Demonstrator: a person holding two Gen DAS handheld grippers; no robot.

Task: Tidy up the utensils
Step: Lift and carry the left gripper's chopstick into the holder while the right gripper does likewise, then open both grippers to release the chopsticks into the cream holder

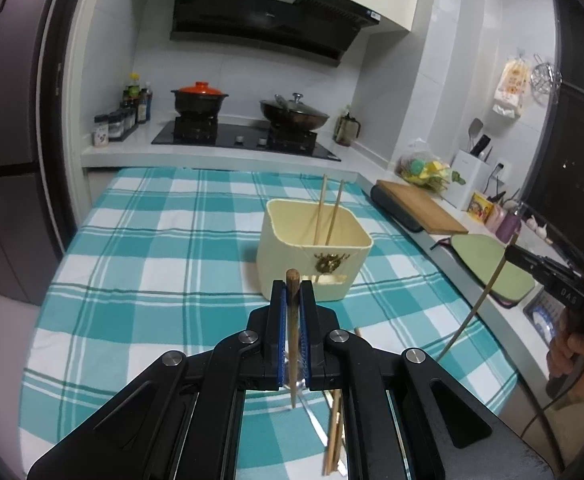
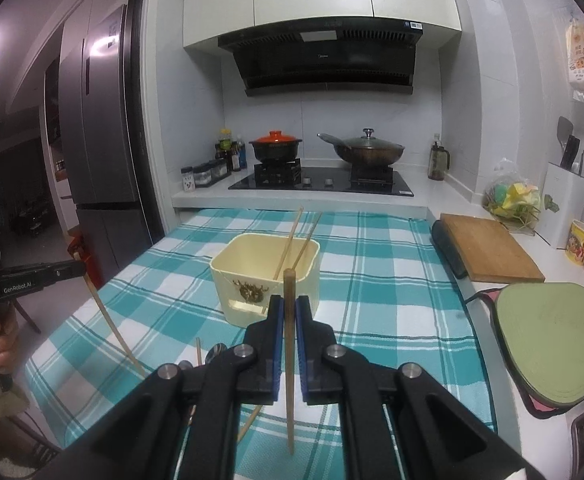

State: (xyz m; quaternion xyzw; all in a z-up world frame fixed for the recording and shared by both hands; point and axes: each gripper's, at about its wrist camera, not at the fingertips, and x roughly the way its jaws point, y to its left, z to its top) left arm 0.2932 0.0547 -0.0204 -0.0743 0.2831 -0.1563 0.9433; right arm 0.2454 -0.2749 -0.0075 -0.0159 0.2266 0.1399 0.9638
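Note:
A cream utensil box (image 1: 313, 246) (image 2: 266, 278) stands on the teal checked tablecloth with two wooden chopsticks (image 1: 327, 212) (image 2: 295, 240) leaning inside it. My left gripper (image 1: 292, 294) is shut on a brown wooden chopstick (image 1: 292, 332), held upright, short of the box; it shows at the left of the right wrist view (image 2: 110, 320). My right gripper (image 2: 288, 308) is shut on a pale chopstick (image 2: 289, 360), also upright, just in front of the box; it shows at the right of the left wrist view (image 1: 477, 300). More chopsticks (image 1: 333, 432) and a spoon (image 2: 216, 352) lie on the cloth below the grippers.
Behind the cloth, a stove (image 2: 323, 180) carries a red-lidded pot (image 2: 276, 146) and a wok (image 2: 365, 152). To the right, the counter holds a wooden cutting board (image 2: 487, 250), a green mat (image 2: 551, 340) and a knife block (image 2: 563, 204). A fridge (image 2: 96, 140) stands left.

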